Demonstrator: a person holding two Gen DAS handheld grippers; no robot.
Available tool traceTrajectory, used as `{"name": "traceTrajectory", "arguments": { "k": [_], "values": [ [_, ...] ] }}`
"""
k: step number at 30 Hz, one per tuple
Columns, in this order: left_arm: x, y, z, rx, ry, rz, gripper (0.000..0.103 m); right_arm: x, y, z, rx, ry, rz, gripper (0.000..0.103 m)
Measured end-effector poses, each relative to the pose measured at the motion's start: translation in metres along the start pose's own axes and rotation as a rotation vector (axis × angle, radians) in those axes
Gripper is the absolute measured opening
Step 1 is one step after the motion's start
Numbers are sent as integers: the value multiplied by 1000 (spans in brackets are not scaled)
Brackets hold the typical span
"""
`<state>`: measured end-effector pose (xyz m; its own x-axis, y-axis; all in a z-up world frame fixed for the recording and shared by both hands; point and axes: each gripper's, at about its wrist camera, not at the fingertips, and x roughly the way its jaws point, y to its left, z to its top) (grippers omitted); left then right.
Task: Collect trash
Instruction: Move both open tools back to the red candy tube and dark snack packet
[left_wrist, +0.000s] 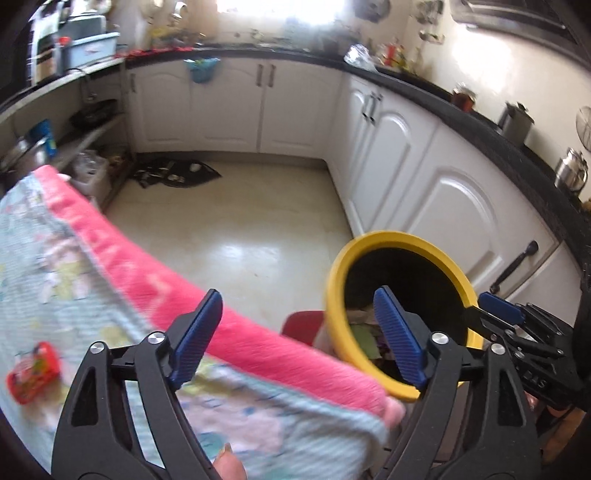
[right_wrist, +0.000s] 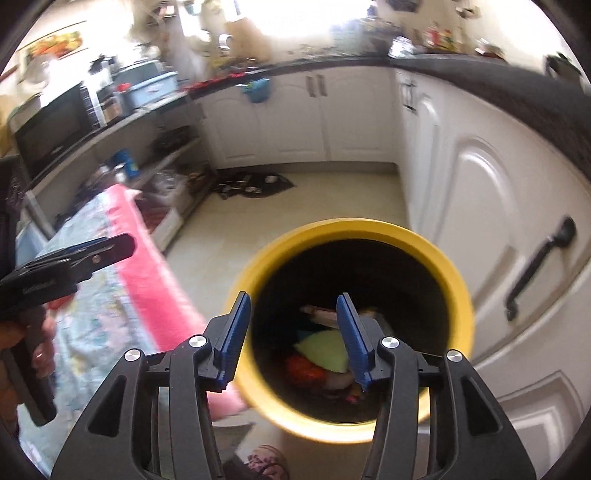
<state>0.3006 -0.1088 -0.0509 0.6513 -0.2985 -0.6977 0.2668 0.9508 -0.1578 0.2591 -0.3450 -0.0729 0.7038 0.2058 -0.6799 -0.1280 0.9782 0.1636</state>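
— Kitchen first: what does the left wrist view give?

— White cabinet doors (left_wrist: 258, 110) under a black countertop (left_wrist: 480, 122), a pale glossy floor (left_wrist: 240, 229). At lower left lies a patterned cloth with a pink border (left_wrist: 122, 266), and a small red wrapper (left_wrist: 33, 373) sits on it. The left gripper (left_wrist: 299, 332) has its blue jaws spread wide, with nothing between them. A round yellow-rimmed bin (left_wrist: 334, 295) stands just beyond the cloth's edge; the right gripper (left_wrist: 498, 314) pokes in from the right at the rim.

— And the right wrist view?

— Same cabinets, with a black door handle (right_wrist: 539, 266). The right gripper (right_wrist: 293, 332) hangs over the bin's (right_wrist: 369, 229) dark mouth, jaws partly apart and empty. Inside lies crumpled trash (right_wrist: 321, 354), pale green and orange-red pieces. The left gripper (right_wrist: 92, 254) shows at left over the cloth (right_wrist: 147, 288), a hand (right_wrist: 22, 350) around its grip.
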Motion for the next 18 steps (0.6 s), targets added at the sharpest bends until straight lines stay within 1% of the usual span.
{"name": "traceTrajectory", "arguments": {
  "k": [1, 4, 6, 8, 9, 12, 13, 16, 18],
  "values": [
    [-8, 7, -1, -6, -13, 11, 82, -3, 8, 1, -11, -5, 15, 48],
    [-29, 25, -5, -22, -46, 38, 86, -14, 34, 5, -52, -22, 73, 52],
    [-45, 38, -8, -25, -69, 71, 89, -19, 55, 7, -89, -28, 113, 56],
    [-60, 53, -12, -33, -89, 102, 90, -23, 73, 7, -125, -32, 144, 58],
    [-66, 61, -14, -42, -94, 112, 91, -25, 87, 5, -154, -31, 177, 60],
    [-80, 88, -21, -62, -99, 160, 92, -24, 118, 0, -219, -10, 239, 62],
    [-84, 99, -24, -72, -97, 188, 92, -24, 127, -4, -246, 1, 260, 62],
    [-92, 129, -33, -123, -86, 220, 92, -19, 161, -16, -325, 37, 308, 64],
    [-95, 145, -38, -130, -76, 247, 92, -14, 185, -26, -371, 70, 346, 64]
  ]
}}
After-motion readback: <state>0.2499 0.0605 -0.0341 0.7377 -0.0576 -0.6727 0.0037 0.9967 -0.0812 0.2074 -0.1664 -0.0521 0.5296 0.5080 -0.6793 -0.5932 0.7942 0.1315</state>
